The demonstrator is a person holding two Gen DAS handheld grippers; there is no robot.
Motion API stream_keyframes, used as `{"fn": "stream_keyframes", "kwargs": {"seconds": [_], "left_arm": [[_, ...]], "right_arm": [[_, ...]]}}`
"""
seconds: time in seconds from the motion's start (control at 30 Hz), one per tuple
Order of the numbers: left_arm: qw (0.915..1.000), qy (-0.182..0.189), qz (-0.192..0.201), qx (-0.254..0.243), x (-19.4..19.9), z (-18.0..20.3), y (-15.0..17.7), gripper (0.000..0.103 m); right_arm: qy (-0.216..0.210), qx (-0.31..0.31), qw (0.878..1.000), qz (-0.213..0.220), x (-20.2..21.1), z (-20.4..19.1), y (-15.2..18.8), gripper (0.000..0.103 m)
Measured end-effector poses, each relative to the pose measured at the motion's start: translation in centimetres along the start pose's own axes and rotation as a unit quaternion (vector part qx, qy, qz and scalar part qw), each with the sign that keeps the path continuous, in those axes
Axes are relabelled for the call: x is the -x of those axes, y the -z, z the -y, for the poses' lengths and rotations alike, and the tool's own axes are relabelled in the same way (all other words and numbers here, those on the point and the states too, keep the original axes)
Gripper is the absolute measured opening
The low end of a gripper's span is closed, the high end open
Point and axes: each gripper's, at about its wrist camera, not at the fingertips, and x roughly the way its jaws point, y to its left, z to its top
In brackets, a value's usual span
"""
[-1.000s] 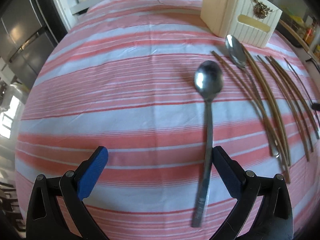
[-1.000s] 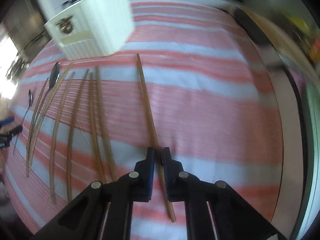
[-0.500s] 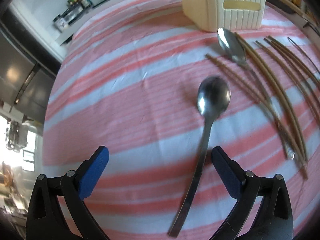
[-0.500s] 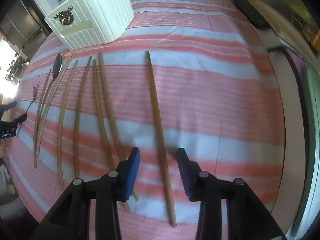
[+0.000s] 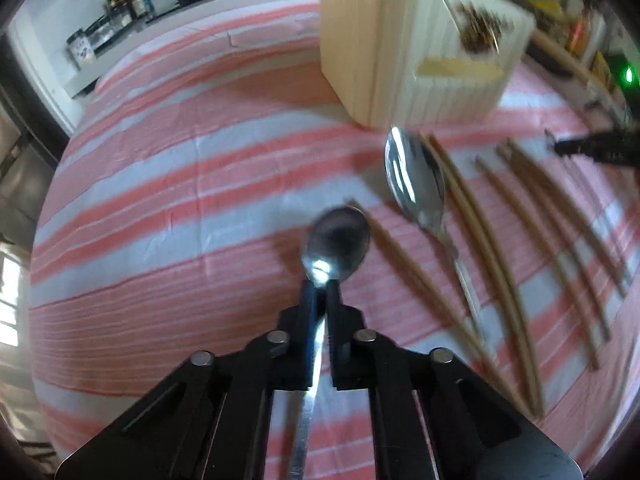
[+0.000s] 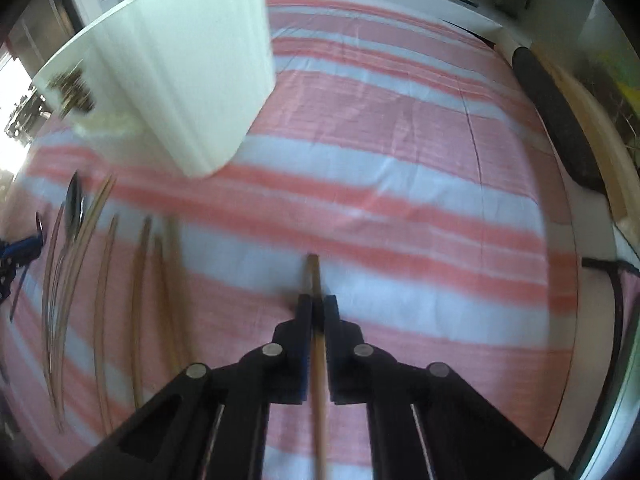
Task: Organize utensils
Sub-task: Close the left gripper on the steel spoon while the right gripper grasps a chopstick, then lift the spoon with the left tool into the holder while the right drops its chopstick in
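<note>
Both picks look made: the left gripper (image 5: 320,292) pinches a spoon (image 5: 336,244) by its neck, the right gripper (image 6: 316,306) a chopstick (image 6: 314,270), each needing carrying over to the holder (image 5: 416,52).

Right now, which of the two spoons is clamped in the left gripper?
The darker spoon, held by its neck in the left gripper. The shinier spoon lies free among the chopsticks near the holder.

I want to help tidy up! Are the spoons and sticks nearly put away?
Not nearly. Nothing visibly sits in the white holder yet. In hand: the left tongs grip a spoon, the right tongs grip a chopstick. Left: another spoon and several chopsticks on the striped cloth.
</note>
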Motion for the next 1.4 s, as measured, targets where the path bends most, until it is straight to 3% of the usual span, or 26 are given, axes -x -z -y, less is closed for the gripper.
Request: {"fn": "stream_keyframes", "kwargs": {"seconds": [0.17,0.3,0.33,0.43,0.47,0.53,0.7,0.73,0.77,0.87,1.23,1.4], "left_arm": [[0.9958,0.035,0.080,0.028,5.0,-2.3,0.1,0.001],[0.9962,0.040,0.075,0.019,5.4,-2.5,0.7,0.004],[0.9969,0.043,0.063,0.018,4.8,-2.5,0.8,0.010],[0.9984,0.035,0.044,-0.001,3.0,-1.2,1.1,0.058],[0.9987,0.022,0.045,-0.007,2.6,-0.8,1.2,0.064],[0.9989,0.003,0.040,-0.023,1.0,-0.3,0.7,0.064],[0.9996,0.006,0.021,-0.019,-2.4,0.2,-1.0,0.064],[0.9994,0.007,0.026,-0.022,-2.5,0.4,-1.3,0.056],[0.9991,0.011,0.031,-0.026,-2.5,0.6,-1.5,0.036],[0.9990,0.010,0.039,-0.021,-1.8,0.4,-2.0,0.035],[0.9858,0.054,0.158,0.016,12.1,-2.9,-1.0,0.035],[0.9720,0.085,0.215,0.039,19.0,-4.5,-3.9,0.035]], "right_arm": [[-0.045,-0.028,0.994,0.097,6.1,-0.1,0.8,0.006],[-0.056,-0.022,0.987,0.151,11.5,-0.7,2.5,0.006],[-0.056,-0.022,0.986,0.154,11.8,-1.1,2.3,0.006],[-0.058,-0.023,0.985,0.160,12.4,-1.3,2.6,0.006],[-0.060,-0.024,0.985,0.162,12.7,-1.3,3.0,0.006],[-0.064,-0.030,0.983,0.167,13.1,-1.6,3.3,0.006],[-0.076,-0.041,0.979,0.184,14.4,-1.4,4.1,0.006],[-0.078,-0.042,0.978,0.188,14.7,-1.3,4.2,0.006],[-0.080,-0.042,0.977,0.193,15.2,-1.3,4.4,0.006],[-0.086,-0.044,0.973,0.212,16.8,-1.3,4.7,0.006],[-0.109,-0.025,0.942,0.316,25.0,-3.0,4.2,0.006],[-0.095,-0.010,0.933,0.347,27.7,-3.8,1.0,0.006]]}}
